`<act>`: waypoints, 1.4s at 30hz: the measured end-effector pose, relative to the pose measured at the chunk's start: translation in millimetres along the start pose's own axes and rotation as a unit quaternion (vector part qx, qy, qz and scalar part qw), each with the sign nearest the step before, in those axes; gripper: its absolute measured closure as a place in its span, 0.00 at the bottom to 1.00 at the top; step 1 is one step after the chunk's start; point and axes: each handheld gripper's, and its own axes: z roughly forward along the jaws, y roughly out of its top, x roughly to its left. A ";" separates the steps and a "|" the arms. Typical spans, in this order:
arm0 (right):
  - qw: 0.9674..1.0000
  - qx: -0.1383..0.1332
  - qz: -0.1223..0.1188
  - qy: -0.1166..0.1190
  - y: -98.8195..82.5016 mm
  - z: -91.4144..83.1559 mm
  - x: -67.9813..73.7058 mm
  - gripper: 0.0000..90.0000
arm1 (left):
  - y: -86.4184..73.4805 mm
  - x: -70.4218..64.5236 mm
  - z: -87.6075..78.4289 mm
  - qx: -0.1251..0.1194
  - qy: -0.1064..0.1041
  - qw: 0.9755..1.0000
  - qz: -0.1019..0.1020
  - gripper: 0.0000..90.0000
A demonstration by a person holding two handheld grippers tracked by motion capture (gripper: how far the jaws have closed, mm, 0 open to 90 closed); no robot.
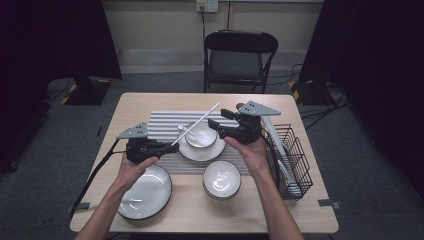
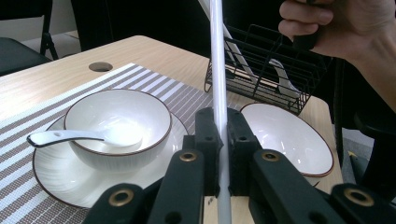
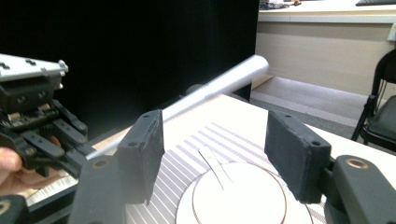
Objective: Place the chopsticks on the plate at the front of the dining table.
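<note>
A long white stick [image 1: 197,122] slants up over the table, and my left gripper [image 1: 172,146] is shut on its lower end. In the left gripper view the stick [image 2: 218,70] rises straight out of the closed jaws of the left gripper [image 2: 222,126]. My right gripper [image 1: 214,123] hovers near the stick's upper part, over the bowl with a spoon [image 1: 201,134]. The right gripper [image 3: 215,140] is open in its own view, and the stick [image 3: 224,84] runs behind its left jaw without touching the pads.
The spoon bowl [image 2: 119,116] sits on a saucer [image 2: 56,172] on a striped placemat [image 1: 160,125]. An empty bowl [image 1: 221,179] and a large plate [image 1: 145,192] lie nearer the front edge. A black wire basket [image 1: 290,155] with utensils stands at the right. A chair [image 1: 240,55] stands behind the table.
</note>
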 end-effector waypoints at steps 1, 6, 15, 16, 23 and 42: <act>1.000 0.002 0.002 -0.002 -1.6 -0.9 -0.9 0.41 | -0.3 0.6 -0.6 -0.001 0.000 1.000 -0.001 0.96; 1.000 0.015 0.003 -0.005 -8.4 -4.1 -4.9 0.39 | -3.3 4.2 -3.4 -0.004 0.007 1.000 -0.009 0.96; 0.998 0.043 0.019 -0.033 -26.2 -8.2 -14.8 0.33 | -6.8 9.6 -8.3 0.003 0.023 1.000 -0.008 0.96; 0.998 0.050 0.020 -0.036 -27.7 -8.1 -16.1 0.32 | -7.0 9.6 -8.5 0.006 0.027 1.000 -0.007 0.96; 0.996 0.069 0.032 -0.052 -42.0 -9.7 -23.2 0.28 | -10.9 16.8 -12.9 0.011 0.039 0.999 -0.011 0.96; 0.989 0.111 0.025 -0.090 -65.5 -4.8 -29.1 0.37 | -10.8 40.8 -23.7 0.004 0.076 0.996 -0.037 0.96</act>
